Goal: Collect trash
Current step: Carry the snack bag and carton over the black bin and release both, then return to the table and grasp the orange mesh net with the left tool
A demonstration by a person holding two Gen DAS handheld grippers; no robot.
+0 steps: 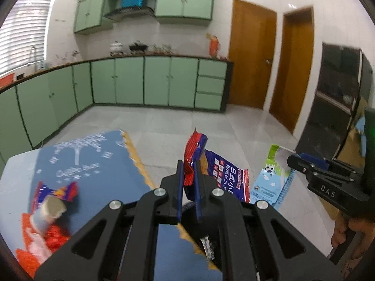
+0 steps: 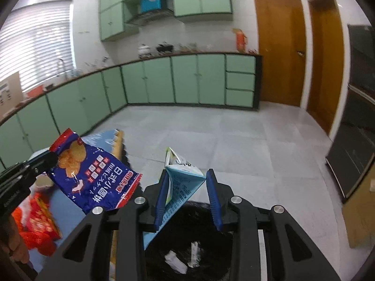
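Left hand-held gripper [image 1: 188, 175] clamps snack bag [image 1: 220, 175]; right hand-held gripper [image 2: 187, 187] pinches carton [image 2: 180, 182].

The left gripper [image 1: 188, 175] holds a snack bag [image 1: 218, 175] above a bin [image 2: 199, 245], which stands just right of the table [image 1: 98, 164]. To its right, the right gripper [image 2: 187, 182] holds a carton [image 2: 180, 182] over the same bin. A cup [image 1: 50, 208] and wrappers [image 1: 42, 241] lie on the table's left part.

You've got green cabinets [image 2: 185, 79] along the back wall, 2 wooden doors [image 2: 279, 46] on the rt, window blinds [image 2: 35, 44] on the lt.
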